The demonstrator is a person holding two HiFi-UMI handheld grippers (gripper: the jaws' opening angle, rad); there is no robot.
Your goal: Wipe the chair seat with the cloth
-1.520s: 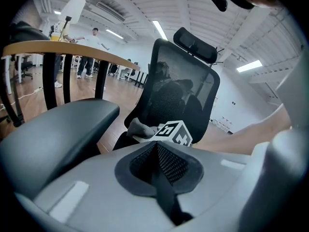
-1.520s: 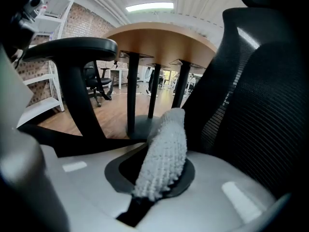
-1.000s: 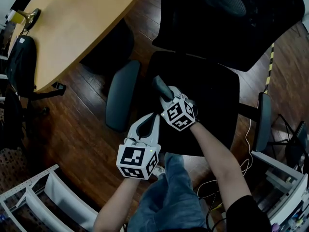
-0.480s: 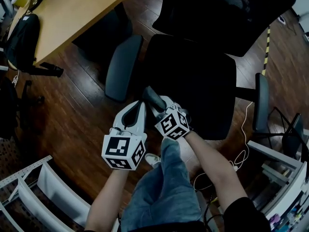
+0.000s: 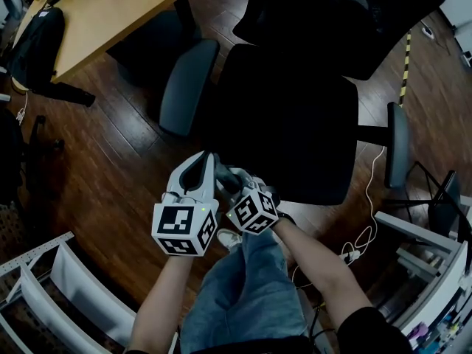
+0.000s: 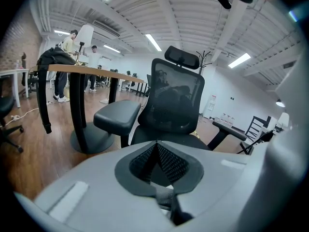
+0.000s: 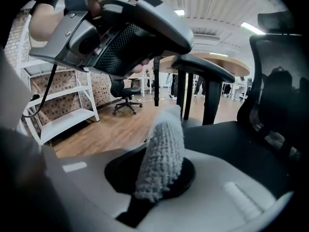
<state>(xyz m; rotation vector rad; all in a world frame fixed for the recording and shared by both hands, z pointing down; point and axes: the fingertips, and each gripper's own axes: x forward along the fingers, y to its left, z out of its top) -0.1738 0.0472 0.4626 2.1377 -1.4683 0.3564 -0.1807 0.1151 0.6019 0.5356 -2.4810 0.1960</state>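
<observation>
The black chair seat fills the middle of the head view. At its front left corner my right gripper is shut on a rolled grey cloth. In the right gripper view the nubby cloth stands up between the jaws, with the seat to its right. My left gripper hovers just left of the right one, over the wooden floor beside the seat's corner. Its jaws are shut with nothing between them, and its view faces the chair.
The chair has a left armrest, a right armrest and a tall mesh backrest. A wooden table stands at upper left. A white shelf frame is at lower left, and cables lie on the floor at right.
Both grippers have drawn back toward my body, from over the seat's left part to its front left corner. The cloth stays held in the right gripper.
</observation>
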